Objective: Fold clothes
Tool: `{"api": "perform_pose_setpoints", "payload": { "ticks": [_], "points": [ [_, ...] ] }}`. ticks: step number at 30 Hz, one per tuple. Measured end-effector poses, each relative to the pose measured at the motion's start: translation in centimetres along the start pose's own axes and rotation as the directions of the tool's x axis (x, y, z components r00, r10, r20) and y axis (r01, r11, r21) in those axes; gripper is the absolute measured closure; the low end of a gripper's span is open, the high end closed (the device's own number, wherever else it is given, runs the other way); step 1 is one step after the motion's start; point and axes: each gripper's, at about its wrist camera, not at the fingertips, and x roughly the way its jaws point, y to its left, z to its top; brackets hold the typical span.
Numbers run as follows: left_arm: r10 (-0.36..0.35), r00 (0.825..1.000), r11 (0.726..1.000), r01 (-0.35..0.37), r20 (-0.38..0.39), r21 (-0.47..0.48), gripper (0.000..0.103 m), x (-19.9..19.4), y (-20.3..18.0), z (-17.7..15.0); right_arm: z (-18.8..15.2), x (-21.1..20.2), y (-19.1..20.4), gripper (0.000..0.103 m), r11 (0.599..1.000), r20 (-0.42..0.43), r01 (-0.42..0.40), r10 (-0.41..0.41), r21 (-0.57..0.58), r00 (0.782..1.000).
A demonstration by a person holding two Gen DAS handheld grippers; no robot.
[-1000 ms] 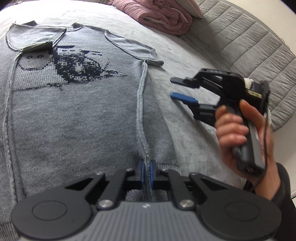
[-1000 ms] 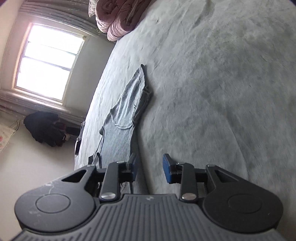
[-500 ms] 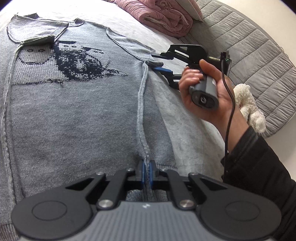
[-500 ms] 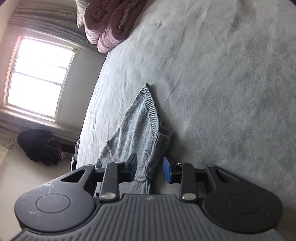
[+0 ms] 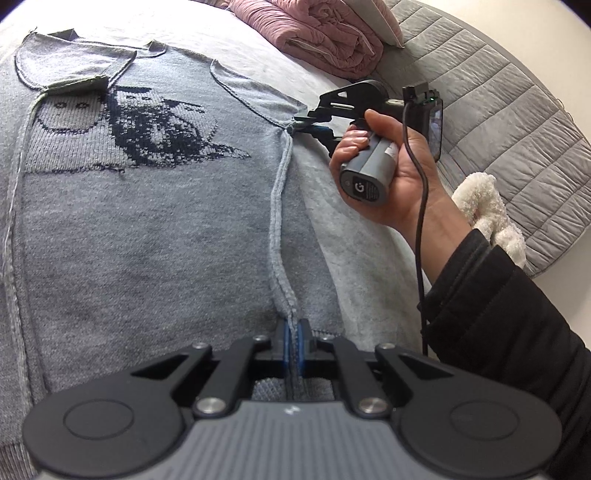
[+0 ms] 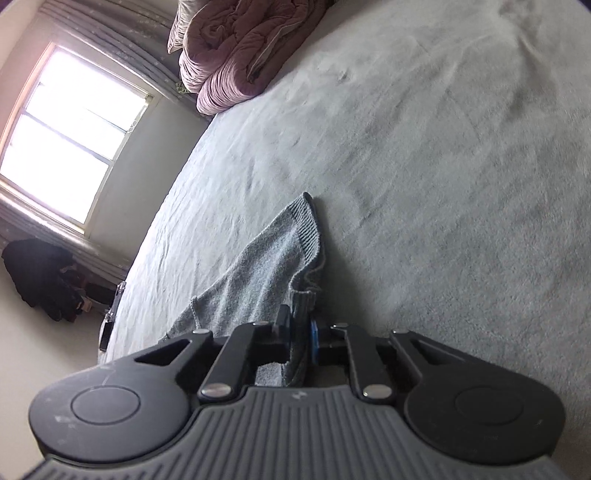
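A grey knit sweater point(image 5: 147, 229) with a dark pattern on the chest lies flat, inside out, on the grey bed. My left gripper point(image 5: 292, 341) is shut on the sweater's side seam near the hem. My right gripper point(image 5: 308, 123) is at the armpit corner of the sweater. In the right wrist view the right gripper point(image 6: 298, 334) is shut on a fold of the sweater point(image 6: 269, 273), whose ribbed edge rises beyond the fingers.
A folded pink quilt point(image 5: 325, 33) lies at the head of the bed; it also shows in the right wrist view point(image 6: 240, 55). A white plush toy point(image 5: 487, 210) lies by the quilted grey headboard point(image 5: 517, 110). A window point(image 6: 62, 129) is on the far wall.
My right gripper moved from beside the sweater to its armpit corner and closed on the fabric. My left gripper stayed shut on the side seam.
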Motion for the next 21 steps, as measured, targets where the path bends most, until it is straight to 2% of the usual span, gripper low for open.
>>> {"api": "perform_pose_setpoints", "payload": {
  "ticks": [3,6,9,13,17,19,21],
  "points": [
    [-0.007,1.000,1.000,0.007,0.017,-0.007,0.099,-0.5,0.0,0.1,-1.1,0.5,2.7,0.092,0.990,0.031,-0.002,0.006,-0.141,0.999],
    [-0.015,0.999,0.999,0.016,0.035,-0.029,0.099,-1.0,0.2,0.0,-2.9,1.1,5.9,0.093,0.950,0.052,-0.003,0.020,-0.311,0.998],
    [-0.020,0.998,0.997,0.024,0.054,-0.066,0.099,-1.7,0.7,-0.2,-4.7,1.8,9.1,0.093,0.882,0.069,0.000,0.036,-0.471,0.997],
    [-0.027,0.995,0.994,0.036,0.093,-0.106,0.099,-3.3,1.4,-0.7,-7.1,2.6,13.4,0.092,0.750,0.088,0.011,0.063,-0.661,0.994],
    [-0.023,0.992,0.990,0.040,0.124,-0.134,0.099,-5.0,2.2,-1.8,-9.5,3.4,17.7,0.092,0.578,0.099,0.027,0.093,-0.816,0.991],
    [-0.018,0.991,0.988,0.038,0.136,-0.147,0.099,-5.8,2.6,-2.3,-13.7,4.4,18.8,0.092,0.383,0.057,0.011,0.109,-0.924,0.992],
    [0.006,0.991,0.988,0.014,0.131,-0.156,0.099,-6.1,3.1,-2.9,-18.0,5.3,19.8,0.093,0.170,0.012,-0.007,0.115,-0.985,0.993]
  ]
}}
